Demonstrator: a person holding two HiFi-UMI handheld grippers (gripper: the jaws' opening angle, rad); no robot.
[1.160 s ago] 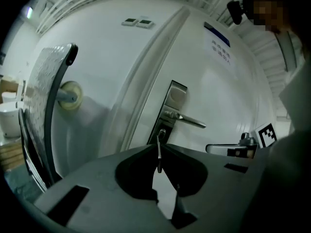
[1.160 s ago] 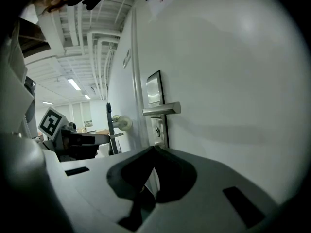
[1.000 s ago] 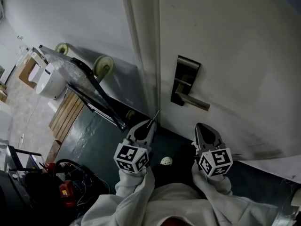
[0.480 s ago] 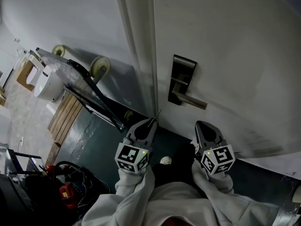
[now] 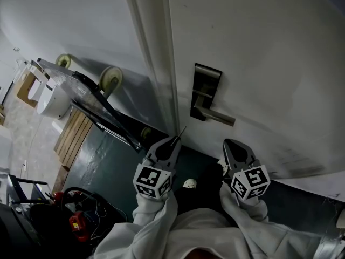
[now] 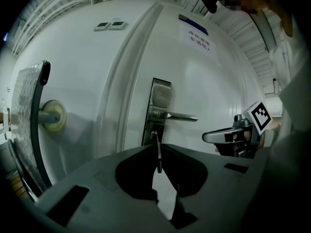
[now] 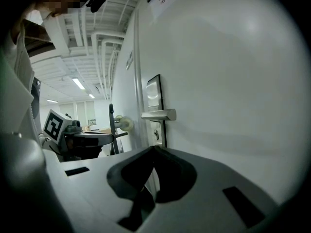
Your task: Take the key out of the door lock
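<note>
The door point(image 5: 259, 47) is plain white. Its lock plate point(image 5: 206, 82) is dark brushed grey with a paler silvery lever point(image 5: 218, 117), and the key point(image 6: 158, 152) is a dark metal sliver. The left gripper point(image 5: 173, 140) and right gripper point(image 5: 230, 143) are grey, each with a cube point(image 5: 152, 181) patterned in black-and-white squares, above pale grey-white sleeves point(image 5: 156, 215). The floor point(image 5: 102, 161) is dark green, the slatted pallet point(image 5: 75, 131) tan wood, the wheels point(image 5: 110, 77) cream, and a small object point(image 5: 78, 220) at lower left red.

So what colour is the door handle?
The door handle is shiny silvery grey metal. The left gripper view shows it best.
</note>
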